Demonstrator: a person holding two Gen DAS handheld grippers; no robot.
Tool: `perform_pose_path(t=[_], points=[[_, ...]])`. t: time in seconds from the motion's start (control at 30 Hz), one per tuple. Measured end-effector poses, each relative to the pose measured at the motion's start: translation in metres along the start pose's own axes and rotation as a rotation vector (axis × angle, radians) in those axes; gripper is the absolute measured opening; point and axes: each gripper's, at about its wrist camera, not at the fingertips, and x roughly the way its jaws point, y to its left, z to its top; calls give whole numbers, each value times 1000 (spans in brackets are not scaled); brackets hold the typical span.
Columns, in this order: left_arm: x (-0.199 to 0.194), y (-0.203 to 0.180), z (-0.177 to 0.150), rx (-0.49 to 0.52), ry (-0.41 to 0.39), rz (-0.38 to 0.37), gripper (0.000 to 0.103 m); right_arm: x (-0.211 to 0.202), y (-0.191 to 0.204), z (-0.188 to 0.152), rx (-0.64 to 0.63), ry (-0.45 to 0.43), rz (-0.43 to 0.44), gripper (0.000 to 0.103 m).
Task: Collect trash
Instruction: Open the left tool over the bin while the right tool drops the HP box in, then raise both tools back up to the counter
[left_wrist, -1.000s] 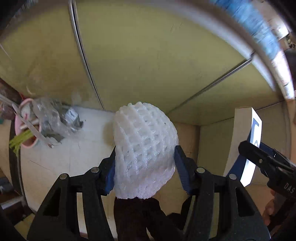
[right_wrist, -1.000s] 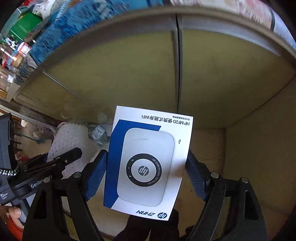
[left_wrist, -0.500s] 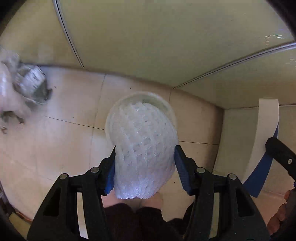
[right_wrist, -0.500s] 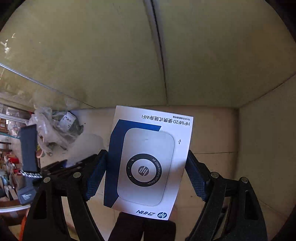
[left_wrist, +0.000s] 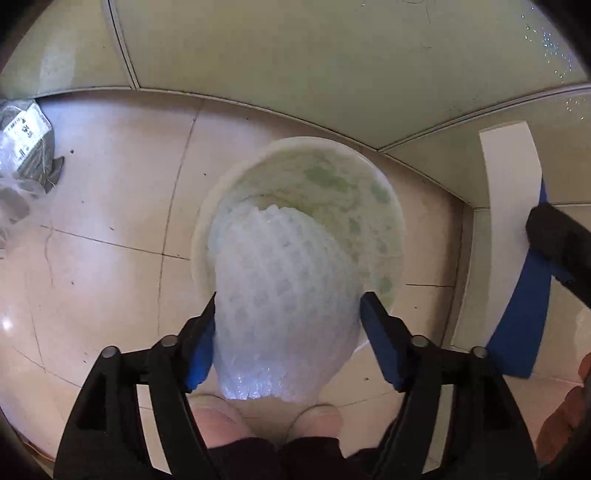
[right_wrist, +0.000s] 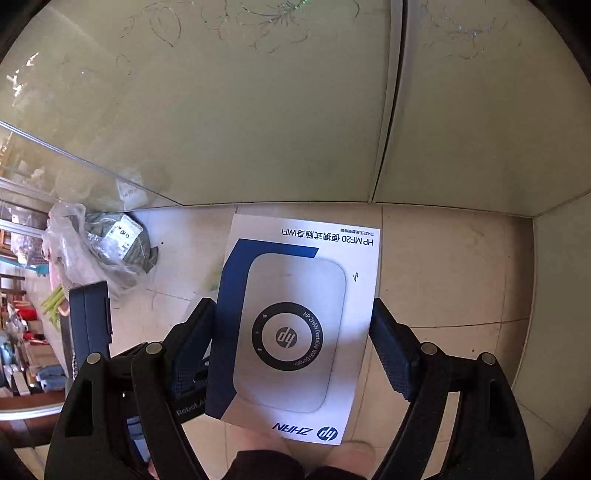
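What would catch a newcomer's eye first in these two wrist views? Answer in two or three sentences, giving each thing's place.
The white foam fruit net fills the middle of the left view, between the opening jaws of the left gripper, right above a round white bin on the tiled floor. In the right view, a blue and white HP box sits clamped in the right gripper. A crumpled plastic bag lies by the wall.
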Motion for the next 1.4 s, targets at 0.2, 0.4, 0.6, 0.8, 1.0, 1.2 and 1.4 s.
perform_pose_path(t=[0.2, 0.4, 0.6, 0.8, 1.0, 1.2, 1.4], points=[[-4, 16, 0, -33, -9, -30, 73, 1, 1, 0, -22, -18, -15, 79], [-1, 10, 4, -36, -29, -50, 78, -12, -7, -4, -13, -64, -61, 79], [4, -1, 6, 39, -31, 25, 81, -19, -12, -1, -21, -74, -60, 79], [-24, 26, -4, -42, -105, 98, 81, 5, -5, -1, -50, -43, -34, 79], [-50, 52, -10, -105, -170, 151, 81, 42, 13, -3, -71, 23, 12, 80], [-73, 58, -10, -130, -197, 146, 81, 49, 29, -10, -135, 66, -23, 79], [-110, 35, -17, -104, -209, 146, 81, 21, 34, -10, -174, 75, -38, 79]])
